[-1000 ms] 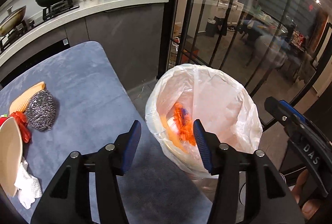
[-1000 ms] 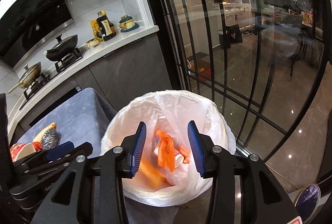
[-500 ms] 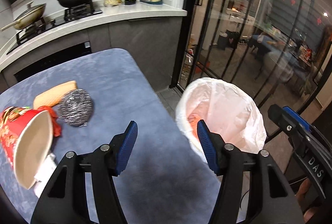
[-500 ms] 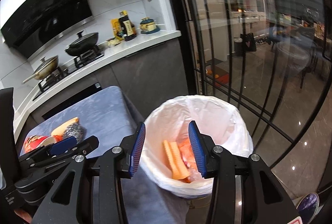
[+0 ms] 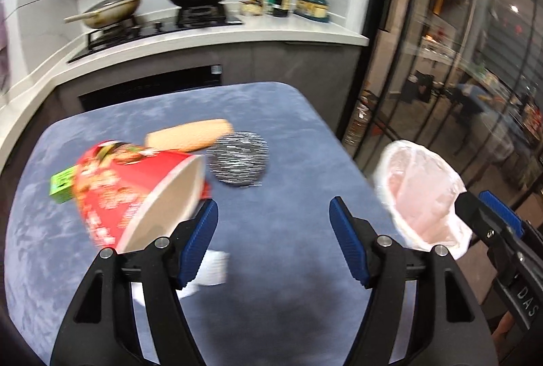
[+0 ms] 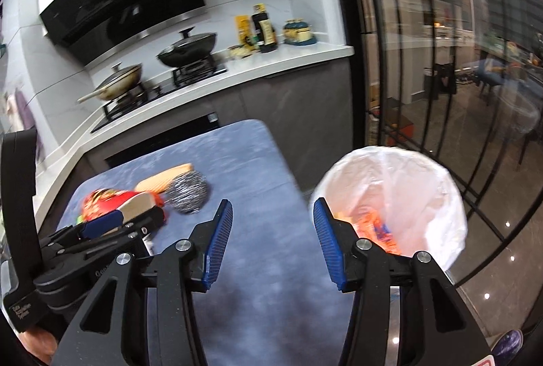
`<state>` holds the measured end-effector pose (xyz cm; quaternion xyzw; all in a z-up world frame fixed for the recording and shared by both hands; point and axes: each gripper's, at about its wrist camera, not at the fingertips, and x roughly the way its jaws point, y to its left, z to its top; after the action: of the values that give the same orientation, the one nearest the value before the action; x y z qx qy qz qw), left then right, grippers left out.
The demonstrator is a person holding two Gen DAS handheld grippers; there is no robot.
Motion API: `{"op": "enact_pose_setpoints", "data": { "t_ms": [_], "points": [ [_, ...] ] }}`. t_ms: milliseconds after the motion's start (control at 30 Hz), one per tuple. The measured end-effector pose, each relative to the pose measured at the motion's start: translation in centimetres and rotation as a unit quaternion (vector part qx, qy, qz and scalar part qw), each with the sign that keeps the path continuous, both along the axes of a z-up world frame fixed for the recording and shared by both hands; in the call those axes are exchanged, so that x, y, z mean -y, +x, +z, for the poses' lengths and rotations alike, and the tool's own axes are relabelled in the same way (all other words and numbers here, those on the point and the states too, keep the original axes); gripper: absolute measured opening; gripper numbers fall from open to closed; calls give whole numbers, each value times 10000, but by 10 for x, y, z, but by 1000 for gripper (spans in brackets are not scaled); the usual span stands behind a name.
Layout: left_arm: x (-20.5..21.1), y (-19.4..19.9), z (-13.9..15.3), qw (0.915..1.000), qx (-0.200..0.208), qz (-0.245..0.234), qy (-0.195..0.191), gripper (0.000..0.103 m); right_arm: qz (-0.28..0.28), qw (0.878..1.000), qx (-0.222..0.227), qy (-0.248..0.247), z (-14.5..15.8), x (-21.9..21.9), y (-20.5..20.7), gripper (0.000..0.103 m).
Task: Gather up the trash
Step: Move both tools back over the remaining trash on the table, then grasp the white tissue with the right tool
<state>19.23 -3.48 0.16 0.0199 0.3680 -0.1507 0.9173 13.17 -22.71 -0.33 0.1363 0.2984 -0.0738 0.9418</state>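
Both claws are let go and hold nothing. The left claw (image 5: 273, 240) has just been opening wider, with only bare blue cloth between its blue pads. The right claw (image 6: 273, 243) has just been opening too, and nothing sits between its pads either.

Some of the job looks done. The round bin with a thin white plastic bag (image 6: 437, 176) stands on the floor just beside the counter with the soft blue-grey cover (image 5: 278, 114). Orange wrappers (image 6: 373, 226) already lie inside it.

More trash is left on the counter. A big red paper noodle cup (image 5: 135, 193) lies tipped on its side, its open mouth facing the left claw. A small green packet (image 5: 61, 184) peeks out behind it. A crumpled white tissue (image 5: 212, 267) lies near the cup, partly hidden by the left claw. A tan flat sponge (image 5: 190, 136) and a shiny silver wire scrubbing ball (image 5: 239, 162) touch each other further back.

I think the cup comes next, since it lies closest to the left claw.
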Motion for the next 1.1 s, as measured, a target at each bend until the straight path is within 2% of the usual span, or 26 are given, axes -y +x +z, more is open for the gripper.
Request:
{"op": "enact_pose_setpoints", "data": {
  "t_ms": [100,333,500,633,733,867,1100],
  "points": [
    [-29,-3,1,9996,54,271,58,70,205,9998,-65,15,-2,-22,4,49],
    [-92,-8,-5,9960,46,856,255,71,715,9971,-255,1,-14,-75,14,49],
    [-145,-11,-16,9919,-129,1255,147,71,1061,9931,-495,73,-33,-113,27,49],
    [-171,-15,-21,9892,-200,1454,21,71,1290,9892,-690,25,-50,-140,40,49],
    [-184,-18,-24,9879,-178,1540,24,72,1403,9870,-789,5,-62,-156,50,49],
    [-192,-19,-27,9871,-180,1589,-33,78,1492,9846,-914,-19,-74,-169,64,49],
    [-193,-18,-33,9878,-244,1537,-62,78,1558,9806,-1188,45,-100,-180,91,49]
  ]
}}
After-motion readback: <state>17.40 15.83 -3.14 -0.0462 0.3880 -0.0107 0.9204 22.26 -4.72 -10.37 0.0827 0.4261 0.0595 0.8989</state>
